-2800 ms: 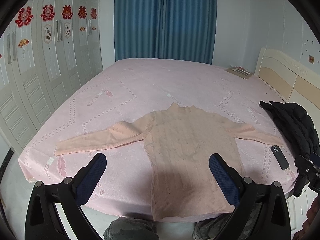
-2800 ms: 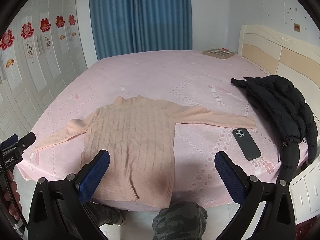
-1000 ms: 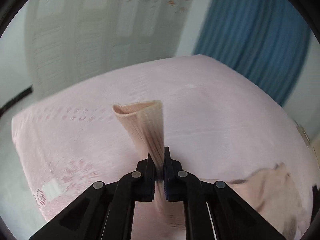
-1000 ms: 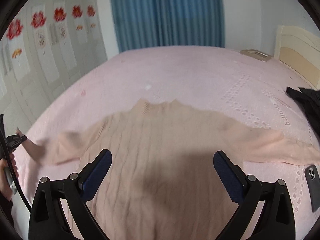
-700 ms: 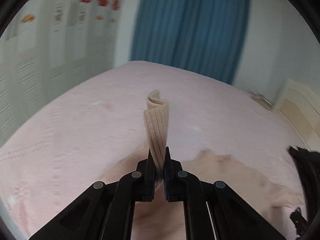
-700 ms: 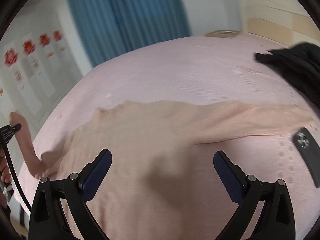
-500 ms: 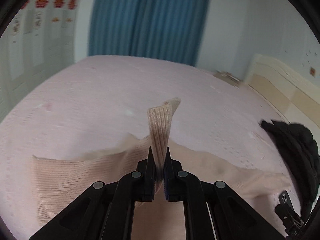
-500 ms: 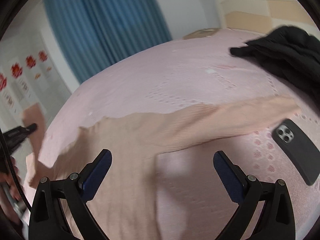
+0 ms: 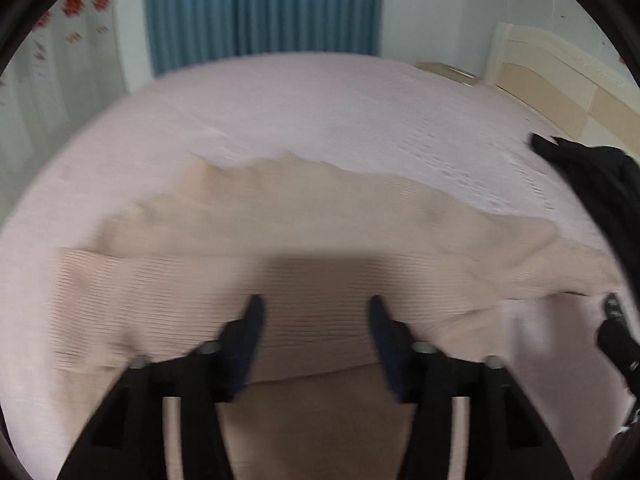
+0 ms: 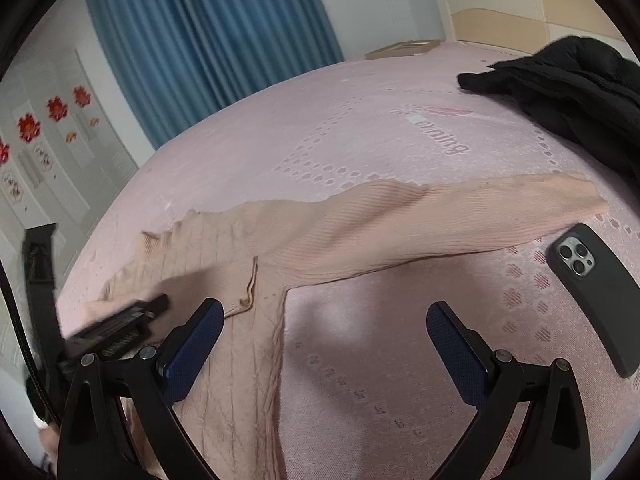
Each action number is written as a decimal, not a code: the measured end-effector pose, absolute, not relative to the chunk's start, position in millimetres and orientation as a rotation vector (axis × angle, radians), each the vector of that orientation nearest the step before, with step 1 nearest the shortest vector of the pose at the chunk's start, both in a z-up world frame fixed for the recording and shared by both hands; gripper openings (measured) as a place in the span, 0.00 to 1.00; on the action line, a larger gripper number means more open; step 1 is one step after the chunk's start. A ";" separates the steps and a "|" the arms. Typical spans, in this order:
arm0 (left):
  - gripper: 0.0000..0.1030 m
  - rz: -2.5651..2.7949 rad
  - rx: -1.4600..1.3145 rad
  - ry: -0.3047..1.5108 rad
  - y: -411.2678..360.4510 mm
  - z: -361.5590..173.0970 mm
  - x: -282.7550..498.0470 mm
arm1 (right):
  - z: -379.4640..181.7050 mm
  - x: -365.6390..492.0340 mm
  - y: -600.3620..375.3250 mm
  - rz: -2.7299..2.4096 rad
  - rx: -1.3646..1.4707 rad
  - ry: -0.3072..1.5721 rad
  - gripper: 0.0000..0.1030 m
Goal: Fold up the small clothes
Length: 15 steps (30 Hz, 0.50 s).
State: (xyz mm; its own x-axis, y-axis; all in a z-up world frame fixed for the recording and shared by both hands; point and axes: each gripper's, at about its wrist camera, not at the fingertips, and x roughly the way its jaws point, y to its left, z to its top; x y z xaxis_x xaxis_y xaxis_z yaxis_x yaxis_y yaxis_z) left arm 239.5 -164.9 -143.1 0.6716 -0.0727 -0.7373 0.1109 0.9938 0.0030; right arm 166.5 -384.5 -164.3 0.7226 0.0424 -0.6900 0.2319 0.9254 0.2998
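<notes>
Change since earlier: left gripper (image 9: 314,312) carried the sweater's left sleeve (image 9: 168,300) across the body; its jaws have just been opening, and the sleeve now lies flat, no longer pinched.
Left gripper: spread, nothing between its pads, hovering low over the folded sleeve; view blurred.
Right gripper (image 10: 320,322): spread wide and empty, above the sweater's right edge and bare bedspread.
Sweater (image 10: 240,360): peach cable-knit, lying flat on the pink bed (image 10: 340,120), collar toward 11 o'clock in the right wrist view.
Right sleeve (image 10: 460,216): stretched out toward 2 o'clock, its cuff just beside a black phone (image 10: 596,292).
Other things: black jacket (image 10: 560,80) at 1 o'clock, well apart from the sweater.
Progress: early, by my judgement. One sleeve folded in; the right sleeve and the body folds are left.
Likely next: right gripper takes the right cuff.
</notes>
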 end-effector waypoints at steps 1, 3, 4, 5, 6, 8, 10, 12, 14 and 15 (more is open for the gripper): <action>0.64 -0.083 0.049 0.804 -149.5 -136.4 235.3 | -164.2 166.5 -381.4 -0.103 0.371 0.763 0.98; 0.64 -0.053 0.051 0.783 -133.8 -139.1 236.6 | -164.8 167.6 -375.5 -0.100 0.346 0.769 0.98; 0.64 -0.038 0.053 0.782 -124.9 -138.8 245.9 | -164.5 166.6 -371.8 -0.098 0.341 0.772 0.98; 0.64 -0.016 0.050 0.780 -113.3 -136.7 243.8 | -164.9 167.8 -368.3 -0.093 0.336 0.777 0.98; 0.64 0.000 0.046 0.781 -106.7 -134.6 247.0 | -164.8 168.6 -366.4 -0.086 0.335 0.778 0.96; 0.64 0.014 0.045 0.777 -95.8 -136.4 248.8 | -163.1 170.1 -359.4 -0.068 0.327 0.777 0.93; 0.64 0.020 0.049 0.778 -84.3 -137.5 246.4 | -160.6 171.1 -355.0 -0.060 0.334 0.770 0.89; 0.64 0.056 0.052 0.778 -68.8 -139.0 244.1 | -158.1 173.3 -351.2 -0.063 0.353 0.770 0.83; 0.64 0.080 0.017 0.800 -49.5 -144.0 245.9 | -155.3 178.8 -346.9 -0.051 0.382 0.776 0.77; 0.64 0.068 -0.012 0.812 -41.8 -146.4 248.6 | -153.3 183.4 -344.5 -0.048 0.387 0.781 0.77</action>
State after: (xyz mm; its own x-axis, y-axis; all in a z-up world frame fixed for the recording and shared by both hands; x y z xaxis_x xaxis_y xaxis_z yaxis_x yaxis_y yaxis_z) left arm 248.6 -41.8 -146.4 0.6861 0.0559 -0.7253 -0.0649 0.9978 0.0155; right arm 183.4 -344.5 -153.3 0.7132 0.0999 -0.6938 0.1835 0.9287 0.3223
